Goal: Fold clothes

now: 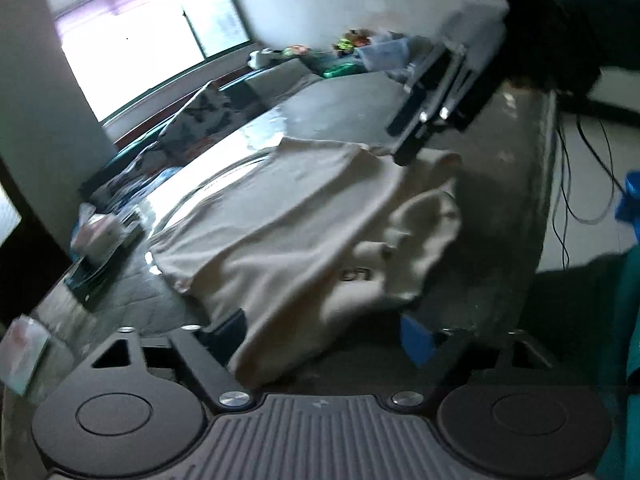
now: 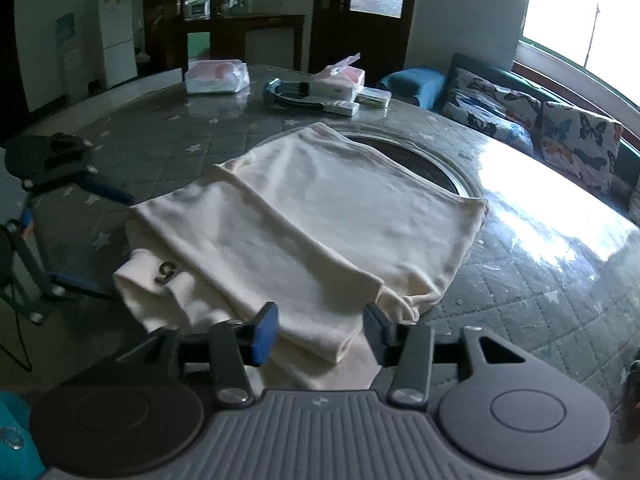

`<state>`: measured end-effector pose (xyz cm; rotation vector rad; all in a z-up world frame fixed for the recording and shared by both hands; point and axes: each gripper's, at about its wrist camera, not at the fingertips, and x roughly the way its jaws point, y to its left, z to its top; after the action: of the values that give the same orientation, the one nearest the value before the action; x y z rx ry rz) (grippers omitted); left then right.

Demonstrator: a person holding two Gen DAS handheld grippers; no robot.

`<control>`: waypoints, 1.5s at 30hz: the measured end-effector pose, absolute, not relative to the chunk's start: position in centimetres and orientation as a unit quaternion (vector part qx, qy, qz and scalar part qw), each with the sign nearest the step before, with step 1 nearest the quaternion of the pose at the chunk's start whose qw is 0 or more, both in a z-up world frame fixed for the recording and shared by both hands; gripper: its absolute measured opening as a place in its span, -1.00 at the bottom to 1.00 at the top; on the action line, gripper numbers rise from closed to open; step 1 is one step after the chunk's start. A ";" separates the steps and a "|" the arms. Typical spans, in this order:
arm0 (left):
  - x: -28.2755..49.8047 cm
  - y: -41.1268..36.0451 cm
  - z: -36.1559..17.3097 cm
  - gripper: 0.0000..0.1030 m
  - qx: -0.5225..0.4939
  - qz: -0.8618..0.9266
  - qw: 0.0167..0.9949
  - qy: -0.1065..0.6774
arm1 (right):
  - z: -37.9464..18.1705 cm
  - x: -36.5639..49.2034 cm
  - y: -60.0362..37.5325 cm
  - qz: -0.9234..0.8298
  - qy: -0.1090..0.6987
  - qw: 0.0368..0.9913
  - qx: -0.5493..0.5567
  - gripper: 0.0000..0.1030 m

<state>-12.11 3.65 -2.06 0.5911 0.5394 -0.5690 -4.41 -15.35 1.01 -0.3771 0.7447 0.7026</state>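
Left wrist view: cream shirt (image 1: 304, 216) lies folded on quilted table (image 1: 500, 208); left gripper (image 1: 320, 344) jaws spread around its near edge (blurred). Right wrist view: right gripper (image 2: 320, 330) jaws spread, straddling the shirt's hem.

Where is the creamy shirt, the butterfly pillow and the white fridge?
cream shirt (image 2: 312, 216): right wrist view, middle of the folded top layer.
butterfly pillow (image 2: 580, 146): right wrist view, its printed front.
white fridge (image 2: 117, 36): right wrist view, its door.
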 end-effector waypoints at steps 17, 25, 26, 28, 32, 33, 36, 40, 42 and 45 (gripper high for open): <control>-6.7 3.1 0.9 -0.80 0.178 -0.284 0.909 0.247 | 0.0 -9.4 -14.1 0.413 0.285 0.809 -0.308 0.56; -5.6 3.5 0.5 -0.72 0.163 -0.279 0.908 0.266 | -2.0 -6.9 -12.0 0.411 0.301 0.812 -0.284 -0.33; -5.9 3.7 0.5 -0.72 0.165 -0.278 0.909 0.264 | -2.0 -6.4 -12.1 0.409 0.310 0.814 -0.272 -0.41; -6.7 4.1 0.5 -0.54 0.172 -0.277 0.909 0.260 | -1.8 -5.7 -12.4 0.411 0.321 0.816 -0.250 -0.53; -8.4 4.9 -0.1 -0.09 0.197 -0.269 0.908 0.254 | -0.8 -4.6 -13.4 0.413 0.329 0.824 -0.208 -0.68; -8.6 5.0 -0.4 -0.09 0.203 -0.266 0.906 0.258 | -0.6 -4.4 -13.5 0.412 0.330 0.826 -0.199 -0.70; -9.0 5.2 -1.3 -0.09 0.222 -0.257 0.903 0.264 | -0.2 -3.9 -13.9 0.408 0.335 0.830 -0.180 -0.72; -9.0 5.1 -2.4 -0.21 0.254 -0.237 0.900 0.263 | 0.2 -4.0 -13.9 0.403 0.332 0.836 -0.170 -0.77; -9.0 5.0 -3.0 -0.50 0.270 -0.228 0.898 0.262 | 0.2 -4.2 -13.9 0.400 0.328 0.838 -0.171 -0.81; -9.4 5.2 -2.6 -0.82 0.265 -0.225 0.901 0.259 | 0.4 -4.8 -13.9 0.401 0.317 0.842 -0.171 -0.83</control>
<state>-9.37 5.17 -2.58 0.5476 0.5366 -0.4652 -4.82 -13.88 0.41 -0.3603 0.6695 0.8475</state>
